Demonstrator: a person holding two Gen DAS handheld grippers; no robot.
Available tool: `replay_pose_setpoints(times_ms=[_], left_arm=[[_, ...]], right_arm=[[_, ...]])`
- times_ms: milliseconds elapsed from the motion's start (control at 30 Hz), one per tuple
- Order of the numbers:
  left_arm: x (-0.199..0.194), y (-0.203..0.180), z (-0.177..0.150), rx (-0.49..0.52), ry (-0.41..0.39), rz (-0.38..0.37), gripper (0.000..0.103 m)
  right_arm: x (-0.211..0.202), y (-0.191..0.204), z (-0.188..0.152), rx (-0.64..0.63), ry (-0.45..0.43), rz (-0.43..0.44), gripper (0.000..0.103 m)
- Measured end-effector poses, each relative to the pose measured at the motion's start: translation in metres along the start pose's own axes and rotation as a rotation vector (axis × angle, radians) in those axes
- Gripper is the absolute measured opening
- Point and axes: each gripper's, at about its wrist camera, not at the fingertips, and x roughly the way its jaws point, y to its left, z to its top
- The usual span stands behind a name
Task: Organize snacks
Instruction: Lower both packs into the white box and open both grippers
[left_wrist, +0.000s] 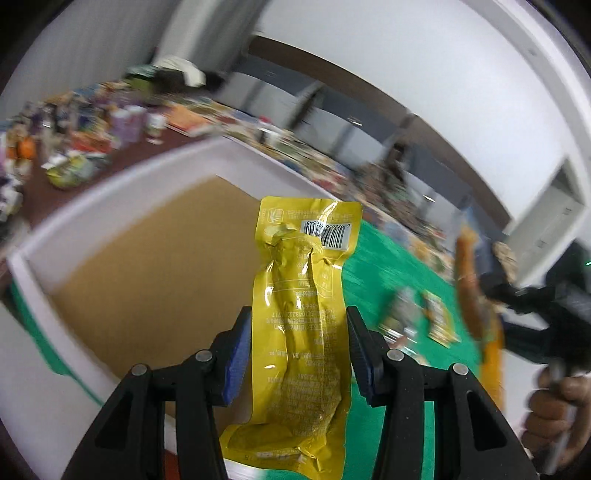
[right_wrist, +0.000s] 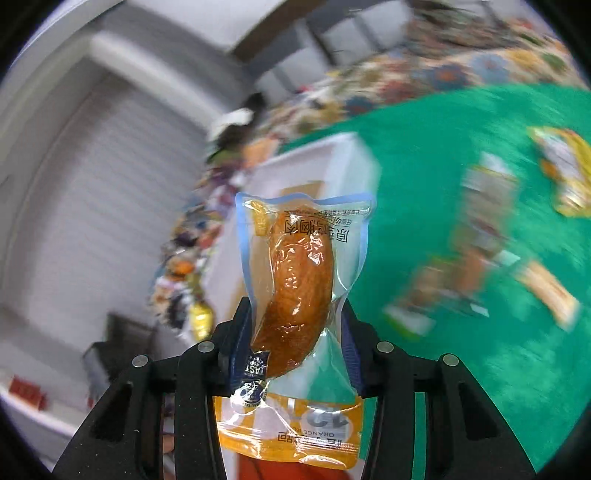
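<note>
Green cloth (left_wrist: 391, 266), white box (left_wrist: 122, 206) beside; left gripper (left_wrist: 299, 354) clamps yellow pouch (left_wrist: 295, 332), right gripper (right_wrist: 297, 345) clear pouch (right_wrist: 299, 280)

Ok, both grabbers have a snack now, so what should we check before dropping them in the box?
1. Left gripper holds the yellow pack: ok, pads press its sides.
2. Right gripper holds the clear pack: ok, pinched at the narrow middle.
3. Box is open with room: ok, its brown bottom shows bare.
4. Yellow pack is over the box: cannot tell, it hangs near the box edge by the green cloth.
5. Grippers are apart: ok in the left view, the right one sits off to the side.
6. View is sharp enough to aim: not ok, the background is blurred.
</note>
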Motion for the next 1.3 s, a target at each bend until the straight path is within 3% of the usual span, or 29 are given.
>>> replay_pose_setpoints(times_ms=[133,167,200,300,500,567,667,767,900,1067,1167,1300], left_arm=[[0.007,0.041,0.011,-0.007,0.004,0.133,0.048],[0.009,0.052,0.011,-0.014,0.015,0.165,0.048],[0.009,0.063,0.012,-0.026,0.02,0.196,0.053],[0.004,0.083,0.002,-0.06,0.011,0.253,0.077],[0.003,0.08,-0.013,-0.029,-0.011,0.284,0.078],[0.001,0.062,-0.016,0.011,-0.046,0.261,0.078],[0.005,0.024,-0.018,0.078,-0.068,0.178,0.079],[0.022,-0.013,-0.02,0.192,-0.079,0.161,0.079],[0.065,-0.053,-0.037,0.378,-0.024,0.268,0.079],[0.097,-0.075,-0.056,0.445,0.065,0.332,0.078],[0.095,-0.086,-0.061,0.462,0.042,0.348,0.078],[0.097,-0.092,-0.064,0.418,0.063,0.337,0.078]], right_arm=[[0.057,0.064,0.009,-0.113,0.03,0.02,0.049],[0.071,0.072,0.009,-0.126,0.033,0.019,0.055],[0.087,0.08,0.008,-0.137,0.031,0.021,0.068],[0.12,0.092,0.001,-0.143,0.057,0.002,0.075],[0.111,0.081,-0.003,-0.128,0.031,-0.01,0.075],[0.098,0.071,-0.003,-0.178,-0.014,-0.067,0.075],[0.068,0.029,-0.019,-0.272,-0.085,-0.237,0.075],[0.041,-0.039,-0.047,-0.303,-0.099,-0.436,0.075],[-0.011,-0.145,-0.086,-0.213,-0.077,-0.645,0.075],[-0.105,-0.261,-0.123,-0.046,-0.131,-0.864,0.075],[-0.137,-0.298,-0.131,0.02,-0.164,-0.924,0.075],[-0.146,-0.315,-0.134,0.038,-0.184,-0.937,0.075]])
